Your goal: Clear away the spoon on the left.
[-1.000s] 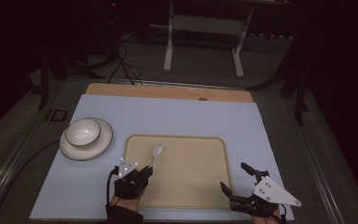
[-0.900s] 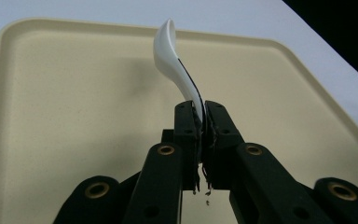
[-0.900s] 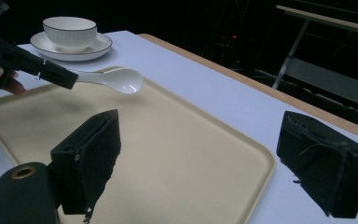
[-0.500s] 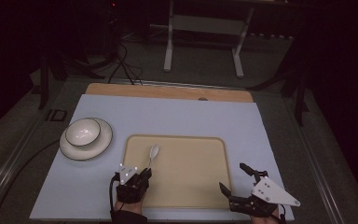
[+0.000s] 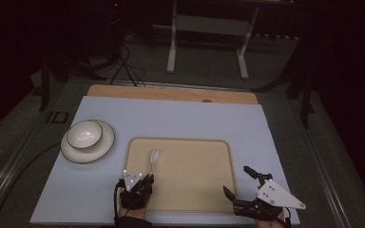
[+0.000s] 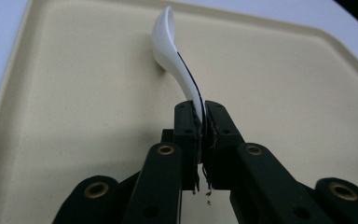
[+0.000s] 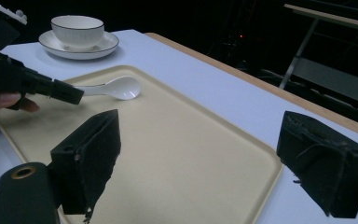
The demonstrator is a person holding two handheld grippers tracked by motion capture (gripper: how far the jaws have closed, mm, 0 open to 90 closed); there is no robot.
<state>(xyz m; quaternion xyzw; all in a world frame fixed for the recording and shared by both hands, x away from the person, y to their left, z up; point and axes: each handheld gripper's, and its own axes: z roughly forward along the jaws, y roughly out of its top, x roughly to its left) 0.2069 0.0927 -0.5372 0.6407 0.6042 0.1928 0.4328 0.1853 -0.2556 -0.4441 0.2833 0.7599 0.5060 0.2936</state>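
A white ceramic spoon (image 6: 175, 56) lies with its bowl on the left part of the beige tray (image 5: 195, 185). My left gripper (image 5: 148, 178) is shut on the spoon's handle, jaws pressed against it from both sides (image 6: 200, 116). In the right gripper view the spoon (image 7: 116, 87) rests bowl-up on the tray, the left gripper's jaws on its handle end. My right gripper (image 5: 240, 183) stands open at the tray's near right corner, nothing between its pads (image 7: 91, 161).
A white bowl (image 5: 84, 133) sits on a saucer (image 5: 71, 152) at the left of the pale blue table top (image 5: 171, 118). A wooden strip (image 5: 171, 92) runs along the far edge. Metal stand legs (image 5: 173, 42) rise behind the table.
My left gripper has come down and back toward the near edge with the spoon, whose bowl now rests on the tray. The right gripper has stayed put.
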